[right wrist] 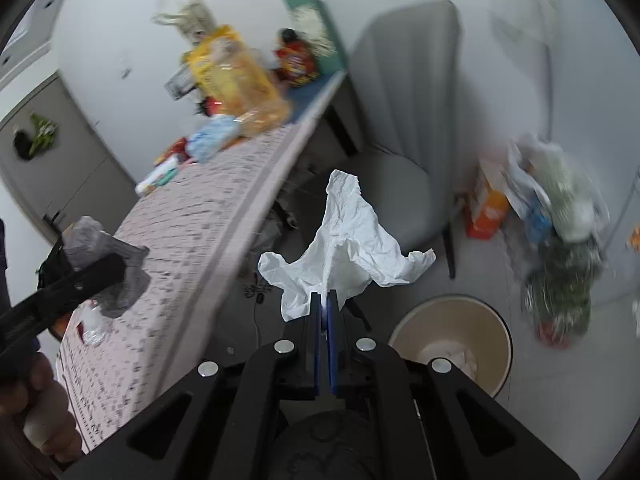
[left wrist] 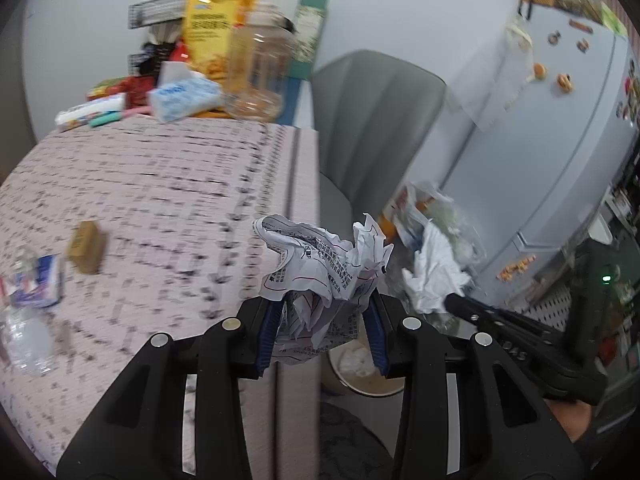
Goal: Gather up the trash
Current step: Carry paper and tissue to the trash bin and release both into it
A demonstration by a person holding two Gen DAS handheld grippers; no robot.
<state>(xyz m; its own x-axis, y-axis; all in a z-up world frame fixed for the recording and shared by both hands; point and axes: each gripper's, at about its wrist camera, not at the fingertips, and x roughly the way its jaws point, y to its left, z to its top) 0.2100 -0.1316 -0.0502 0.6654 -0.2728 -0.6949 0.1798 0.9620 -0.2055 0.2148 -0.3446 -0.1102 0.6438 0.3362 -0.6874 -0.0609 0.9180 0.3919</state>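
Note:
My left gripper (left wrist: 322,304) is shut on a crumpled printed paper ball (left wrist: 320,264) and holds it in the air past the table's right edge. My right gripper (right wrist: 324,300) is shut on a white crumpled tissue (right wrist: 344,240), held above the floor. The tissue (left wrist: 432,268) and the right gripper also show in the left wrist view. A beige round trash bin (right wrist: 500,332) stands on the floor below and right of the right gripper, with some white paper inside; it shows partly under the paper ball in the left wrist view (left wrist: 340,376). The left gripper (right wrist: 96,272) appears at the left of the right wrist view.
The table (left wrist: 160,184) with a patterned pink cloth holds a small brown box (left wrist: 86,246), a crushed plastic bottle (left wrist: 28,320), a tissue pack (left wrist: 184,96), a clear jar (left wrist: 260,64) and snack bags. A grey chair (right wrist: 404,120), bags of clutter (right wrist: 560,220) and a fridge (left wrist: 560,120) stand nearby.

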